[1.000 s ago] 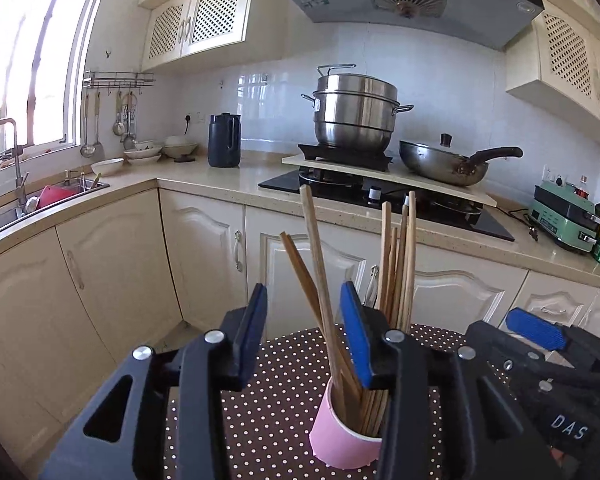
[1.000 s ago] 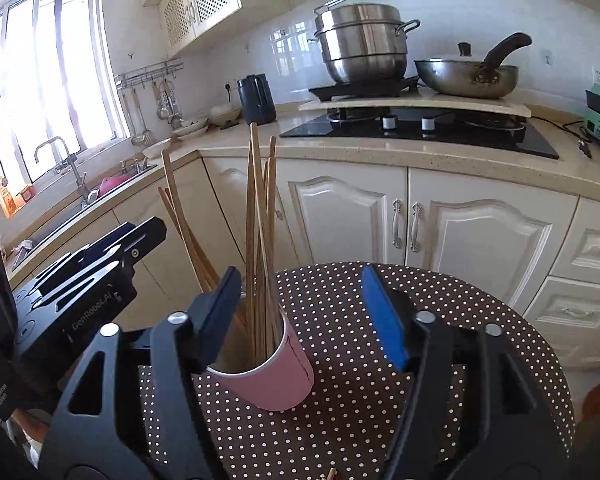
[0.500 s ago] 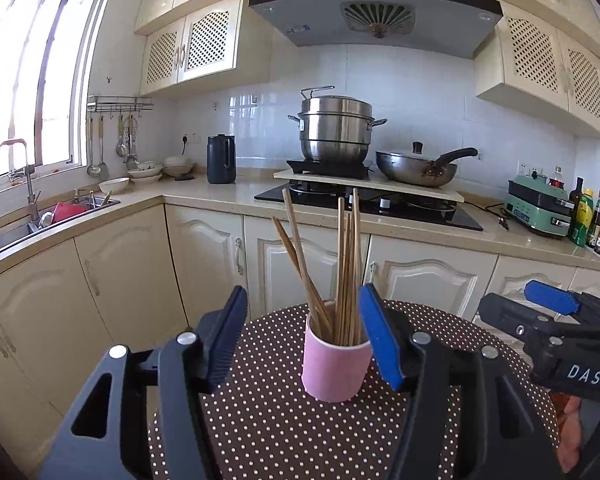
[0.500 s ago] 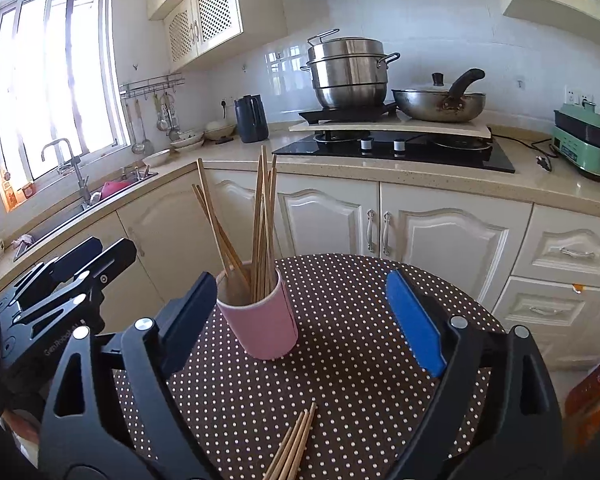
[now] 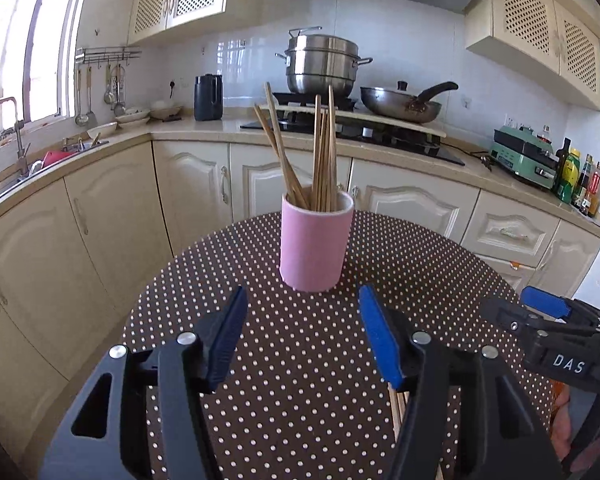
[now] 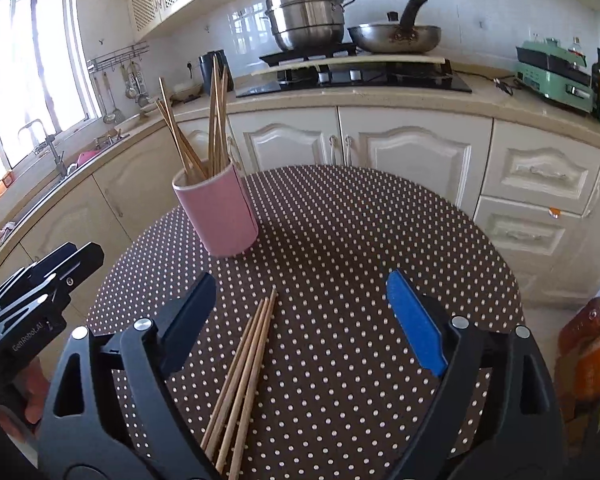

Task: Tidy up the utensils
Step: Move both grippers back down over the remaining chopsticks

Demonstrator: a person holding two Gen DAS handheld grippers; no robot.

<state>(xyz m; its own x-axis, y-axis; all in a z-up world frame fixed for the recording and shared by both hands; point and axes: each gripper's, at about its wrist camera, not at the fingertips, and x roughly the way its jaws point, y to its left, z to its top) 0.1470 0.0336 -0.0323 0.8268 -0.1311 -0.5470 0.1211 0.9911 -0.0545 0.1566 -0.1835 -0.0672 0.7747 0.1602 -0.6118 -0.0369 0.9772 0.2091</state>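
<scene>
The loose chopsticks [image 6: 244, 376] lie on the table directly below the spread, empty right gripper [image 6: 304, 320], long axis running fore-aft toward the pink holder [image 6: 220, 216] (left gripper [image 5: 302, 336] likewise spread, farther off).

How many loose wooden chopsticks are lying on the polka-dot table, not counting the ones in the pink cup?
4, as far as I can tell: the loose wooden chopsticks lie bundled side by side on the brown polka-dot round table, near its front edge. Their near ends run behind the right claw, so another may be hidden.
</scene>
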